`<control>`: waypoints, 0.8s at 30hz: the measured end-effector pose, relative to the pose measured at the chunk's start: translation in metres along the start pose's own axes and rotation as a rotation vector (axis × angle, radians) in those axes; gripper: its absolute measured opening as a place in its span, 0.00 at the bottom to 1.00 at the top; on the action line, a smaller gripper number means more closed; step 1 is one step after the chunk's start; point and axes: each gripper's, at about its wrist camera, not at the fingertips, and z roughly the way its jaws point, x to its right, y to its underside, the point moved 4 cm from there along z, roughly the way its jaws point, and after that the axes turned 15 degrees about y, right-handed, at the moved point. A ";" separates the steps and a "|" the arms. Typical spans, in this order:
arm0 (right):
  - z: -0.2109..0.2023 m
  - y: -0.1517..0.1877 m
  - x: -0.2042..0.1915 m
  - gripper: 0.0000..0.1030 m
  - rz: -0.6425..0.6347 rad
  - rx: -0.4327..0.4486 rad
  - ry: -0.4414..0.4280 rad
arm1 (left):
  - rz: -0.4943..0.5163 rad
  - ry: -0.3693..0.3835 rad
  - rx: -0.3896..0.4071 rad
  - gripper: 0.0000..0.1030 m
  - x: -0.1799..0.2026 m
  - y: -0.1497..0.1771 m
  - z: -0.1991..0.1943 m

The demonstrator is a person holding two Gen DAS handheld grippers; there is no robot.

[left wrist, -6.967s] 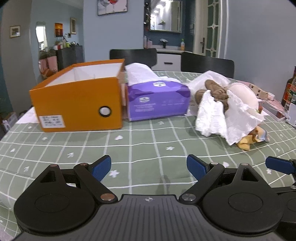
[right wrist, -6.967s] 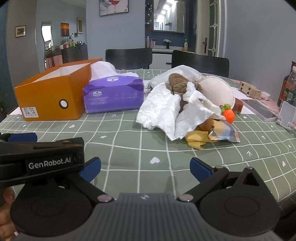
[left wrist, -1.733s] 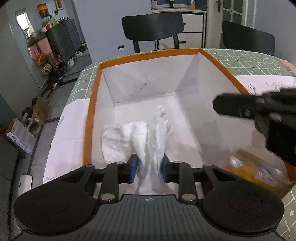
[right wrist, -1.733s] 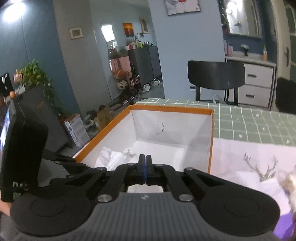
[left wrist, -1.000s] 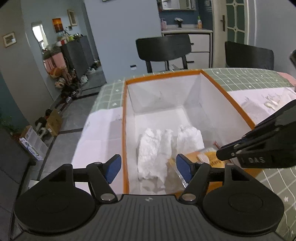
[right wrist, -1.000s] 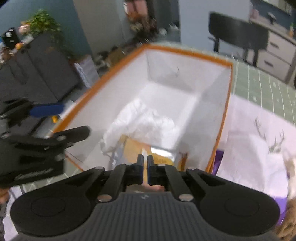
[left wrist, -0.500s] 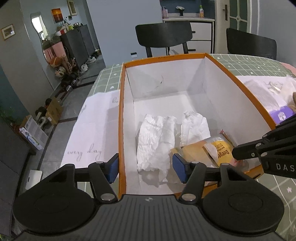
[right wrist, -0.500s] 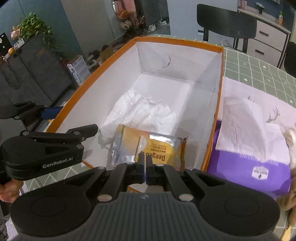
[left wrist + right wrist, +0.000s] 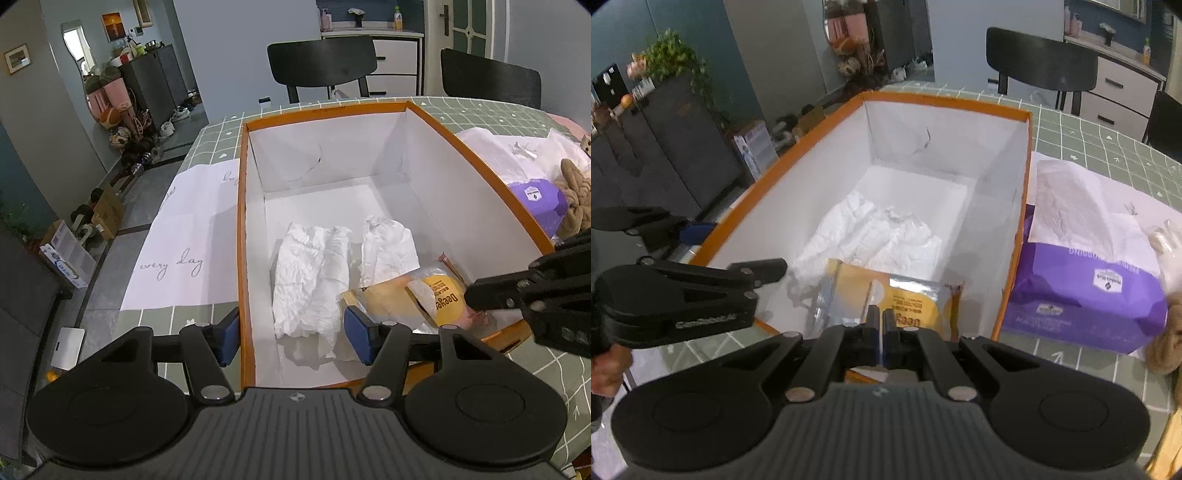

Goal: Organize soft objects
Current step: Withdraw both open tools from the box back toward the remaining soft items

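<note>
An orange box (image 9: 242, 221) with white inner walls stands open on the green checked table. Crumpled white tissue (image 9: 314, 280) lies on its floor. My left gripper (image 9: 291, 339) hangs open over the box's near left corner, one blue pad outside the left wall and one inside, nothing between them. A yellow snack packet (image 9: 923, 299) rests in the near right of the box, beside the tissue (image 9: 871, 236). My right gripper (image 9: 881, 325) is shut on the packet's near edge. Seen from the left wrist, it comes in from the right at the packet (image 9: 439, 295).
A purple tissue pack (image 9: 1086, 291) sits against the box's right wall (image 9: 1028, 184). A brown knitted toy (image 9: 576, 199) lies past it. A white printed paper (image 9: 192, 236) lies on the table left of the box. Black chairs (image 9: 321, 62) stand at the far side.
My left gripper let go of the white tissue, which now lies in the box, and opened. My right gripper brought the yellow packet down into the box and stays shut.
</note>
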 end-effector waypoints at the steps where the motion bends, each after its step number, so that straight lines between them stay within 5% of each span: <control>1: -0.004 0.000 0.001 0.00 0.004 0.013 -0.034 | -0.006 0.003 -0.003 0.67 0.000 -0.001 0.000; 5: -0.037 -0.018 0.025 0.01 0.011 0.154 -0.062 | -0.073 0.036 0.008 0.67 -0.005 -0.004 -0.002; 9: -0.051 -0.056 0.093 0.04 0.130 0.266 0.030 | -0.107 0.054 0.066 0.67 -0.007 -0.006 -0.007; 15: 0.061 -0.099 0.177 0.05 0.294 0.095 0.136 | -0.140 0.002 0.138 0.69 -0.002 -0.017 -0.007; 20: 0.133 -0.102 0.188 0.04 0.291 0.022 0.169 | -0.134 -0.026 0.175 0.70 0.000 -0.020 -0.006; 24: 0.138 -0.100 0.180 0.04 0.265 0.025 0.190 | -0.121 -0.022 0.220 0.71 0.002 -0.023 -0.014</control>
